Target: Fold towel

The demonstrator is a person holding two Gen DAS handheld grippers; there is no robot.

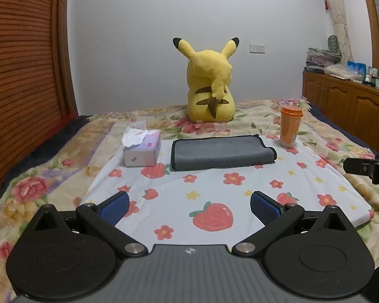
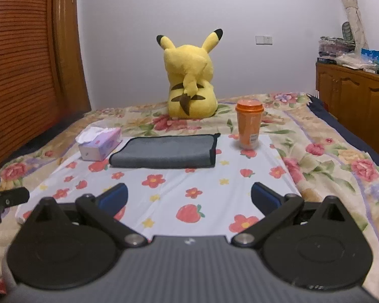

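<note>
A grey towel with a black hem (image 1: 221, 152) lies folded into a flat rectangle on a white strawberry-print cloth (image 1: 214, 192) on the bed. It also shows in the right wrist view (image 2: 164, 151). My left gripper (image 1: 189, 207) is open and empty, held well short of the towel over the near part of the cloth. My right gripper (image 2: 189, 198) is open and empty too, at about the same distance from the towel. Part of the right gripper shows at the right edge of the left wrist view (image 1: 369, 168).
A tissue box (image 1: 142, 149) sits just left of the towel and an orange lidded cup (image 1: 290, 127) just right of it. A yellow Pikachu plush (image 1: 209, 85) sits behind on the floral blanket. A wooden cabinet (image 1: 348, 103) stands at the right, a slatted wooden panel (image 1: 25, 75) at the left.
</note>
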